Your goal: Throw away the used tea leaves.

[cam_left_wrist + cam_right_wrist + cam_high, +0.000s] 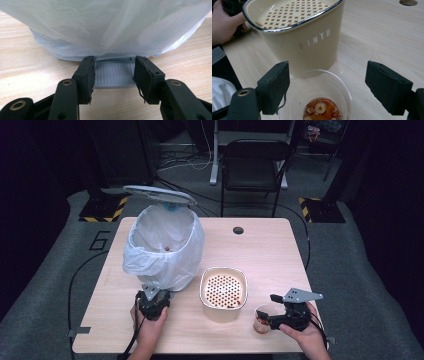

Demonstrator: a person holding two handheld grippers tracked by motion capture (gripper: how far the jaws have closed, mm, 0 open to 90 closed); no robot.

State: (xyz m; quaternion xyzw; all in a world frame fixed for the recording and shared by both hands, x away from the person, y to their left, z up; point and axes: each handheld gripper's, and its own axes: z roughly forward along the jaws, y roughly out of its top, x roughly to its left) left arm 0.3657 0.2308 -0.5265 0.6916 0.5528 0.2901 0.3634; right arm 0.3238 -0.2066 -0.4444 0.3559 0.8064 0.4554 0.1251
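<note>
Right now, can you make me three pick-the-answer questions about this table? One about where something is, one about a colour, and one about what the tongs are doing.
1. Where does the clear cup stand?
A. inside the bin
B. on the table, in front of the beige strainer pot
C. on the chair

2. What colour is the bag lining the bin?
A. white
B. black
C. red

3. How are the right tongs set?
A. shut tight on the cup
B. open, one jaw on each side of the cup
C. gripping the pot's rim

Answers:
1 B: the right gripper view shows the cup on the wood just before the beige strainer pot.
2 A: the high view shows a pale white plastic bag.
3 B: both jaws stand apart from the cup's rim.
</note>
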